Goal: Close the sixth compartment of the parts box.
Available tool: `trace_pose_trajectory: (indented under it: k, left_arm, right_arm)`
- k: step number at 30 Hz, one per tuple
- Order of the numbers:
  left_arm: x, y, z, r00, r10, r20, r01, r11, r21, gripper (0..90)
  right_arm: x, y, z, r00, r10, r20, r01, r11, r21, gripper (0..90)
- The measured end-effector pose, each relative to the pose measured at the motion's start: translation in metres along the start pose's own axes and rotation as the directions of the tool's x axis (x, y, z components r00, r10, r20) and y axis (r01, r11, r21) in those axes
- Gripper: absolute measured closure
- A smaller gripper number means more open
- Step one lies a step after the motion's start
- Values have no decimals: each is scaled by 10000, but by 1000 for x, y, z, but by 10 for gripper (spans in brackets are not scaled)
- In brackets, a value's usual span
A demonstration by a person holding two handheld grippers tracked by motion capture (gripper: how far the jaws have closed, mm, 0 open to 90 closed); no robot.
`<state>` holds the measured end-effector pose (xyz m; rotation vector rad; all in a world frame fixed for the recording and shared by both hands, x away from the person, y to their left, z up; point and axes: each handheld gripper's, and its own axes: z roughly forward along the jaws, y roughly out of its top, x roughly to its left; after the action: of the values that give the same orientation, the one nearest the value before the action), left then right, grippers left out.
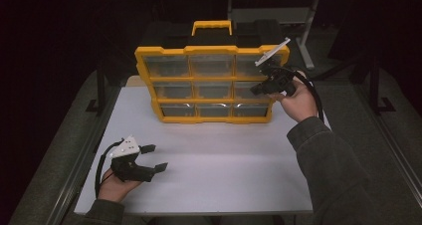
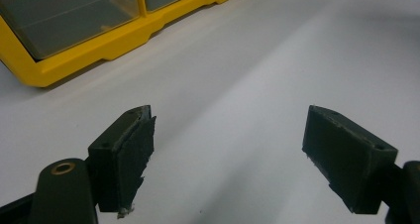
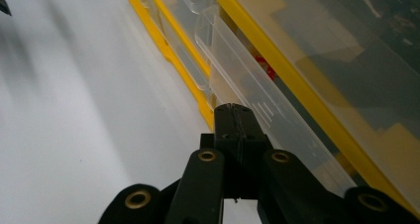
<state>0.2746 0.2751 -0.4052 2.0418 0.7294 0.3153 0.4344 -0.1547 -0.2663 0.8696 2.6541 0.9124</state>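
Note:
A yellow organizer case (image 1: 209, 50) stands upright at the back of the white table (image 1: 224, 165), with rows of clear drawers facing me. My right gripper (image 1: 255, 89) is at the case's right side, level with the middle row. In the right gripper view its jaws are shut (image 3: 237, 112), and the tips lie against the front lip of a clear drawer (image 3: 247, 83) that juts out slightly; nothing shows between the pads. My left gripper (image 1: 155, 158) rests low at the table's front left, open and empty (image 2: 228, 144), with its fingers (image 2: 124, 154) wide apart and aimed toward the case's bottom corner (image 2: 74, 60).
A black-and-yellow handle (image 1: 212, 26) tops the case. Something small and red (image 3: 266, 69) shows behind the clear drawers. Grey metal frame legs (image 1: 308, 31) stand behind the table. The table's left edge (image 1: 92, 155) runs close to the left hand.

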Motion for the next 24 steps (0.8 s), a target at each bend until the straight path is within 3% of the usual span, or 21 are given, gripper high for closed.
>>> trace_pose_trajectory:
  k: [14, 17, 20, 24]
  left_arm:
    - [0, 0, 1, 10000, -49, 35, 49, 10000, 55, 197]
    - [-2, 0, 1, 9999, -161, 37, 161, 9999, -10, 197]
    - [-2, 0, 0, 9999, -161, -30, 161, 9999, -43, 198]
    - [-3, 0, -1, 9997, -225, -24, 225, 9997, -22, 199]
  right_arm:
    - [0, -2, 2, 9993, -59, 382, 62, 9999, -84, 888]
    - [2, -5, 2, 9996, -12, 268, 19, 9996, -273, 861]
    - [7, -10, 2, 9996, 156, -242, -171, 9980, -615, 824]
    - [13, -16, 8, 9992, 127, -384, -154, 9975, -685, 770]
